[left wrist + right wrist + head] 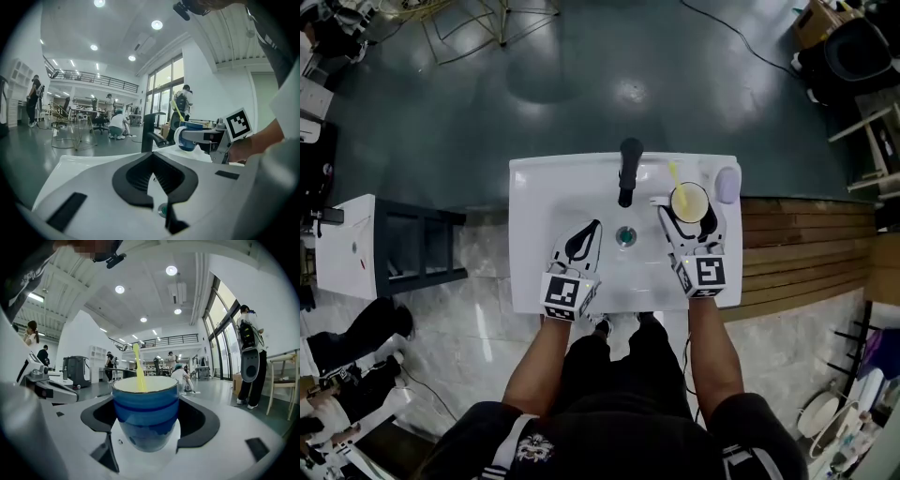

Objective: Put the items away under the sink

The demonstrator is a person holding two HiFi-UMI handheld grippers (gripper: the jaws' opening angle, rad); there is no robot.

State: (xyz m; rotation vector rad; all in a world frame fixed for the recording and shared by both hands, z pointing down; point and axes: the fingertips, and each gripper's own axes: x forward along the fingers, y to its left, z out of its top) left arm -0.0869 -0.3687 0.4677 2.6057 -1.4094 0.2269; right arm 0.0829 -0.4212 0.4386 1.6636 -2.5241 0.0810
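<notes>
The cup (146,413) is blue-banded on the outside and pale on the inside. It stands upright, and a yellow toothbrush (138,369) leans in it. The glazed wall curves in toward the base, so it will probably be slippery under the pads. The cup sits between the jaws of the right gripper (686,217), over the right rear part of the sink (534,234). The jaws are spread wide and bear on the cup from both sides.

Current step, as judged: the first item is gripped and ready to be carried off the sink top.

Next move: bring the cup back toward the person and lower it to the space under the sink. No view shows that space. Keep the cup upright so the toothbrush does not tip out.

The left gripper (160,206) holds nothing. Its jaws are drawn in until the tips almost meet, and it hovers over the basin just short of the drain (625,236). The black faucet (628,169) stands behind the basin. A pale purple item (727,184) lies at the right rear corner and probably also has to be put away.
</notes>
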